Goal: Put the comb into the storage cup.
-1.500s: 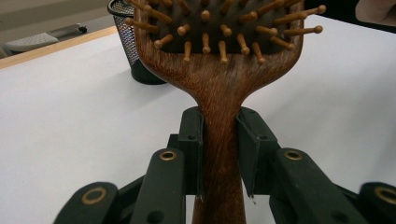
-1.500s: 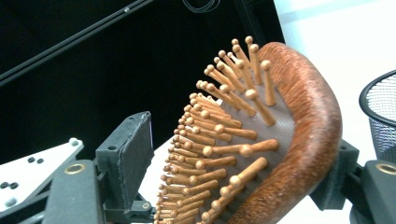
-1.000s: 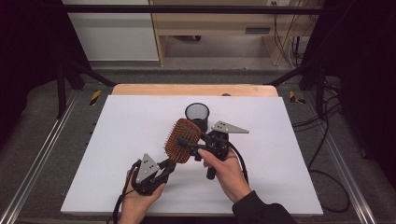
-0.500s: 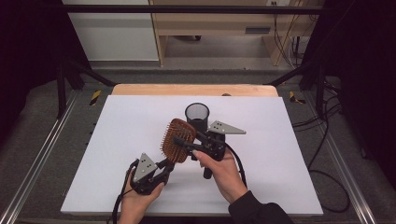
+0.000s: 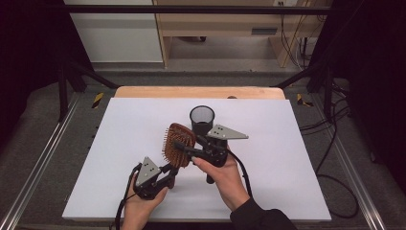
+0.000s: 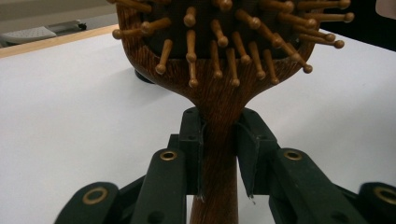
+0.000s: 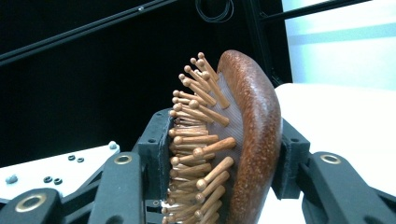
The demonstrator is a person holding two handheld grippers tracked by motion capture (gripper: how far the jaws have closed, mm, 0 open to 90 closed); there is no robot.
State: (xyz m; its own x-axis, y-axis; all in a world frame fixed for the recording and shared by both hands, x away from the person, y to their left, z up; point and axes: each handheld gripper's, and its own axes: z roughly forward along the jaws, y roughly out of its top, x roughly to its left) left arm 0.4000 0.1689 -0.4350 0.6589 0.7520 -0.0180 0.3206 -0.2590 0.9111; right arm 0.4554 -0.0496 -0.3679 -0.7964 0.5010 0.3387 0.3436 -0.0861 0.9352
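Observation:
A wooden paddle hairbrush (image 5: 179, 143) with wooden pins is held above the white table between both grippers. My left gripper (image 5: 168, 173) is shut on its handle (image 6: 219, 158), the jaws pressing both sides just below the head (image 6: 224, 42). My right gripper (image 5: 186, 149) is shut across the head, with one jaw against the pins (image 7: 196, 140) and the other against the rounded back (image 7: 257, 130). The brush stands roughly upright and tilted, its pins facing the right hand.
A black mesh cup (image 5: 202, 119) stands upright on the white table top (image 5: 287, 158), just behind the brush and the right gripper. A wooden strip (image 5: 198, 92) runs along the far edge. Cables (image 5: 330, 143) lie on the floor to the right.
The brush and both grippers have shifted slightly to the left together. Both holds are unchanged, and the cup has not moved.

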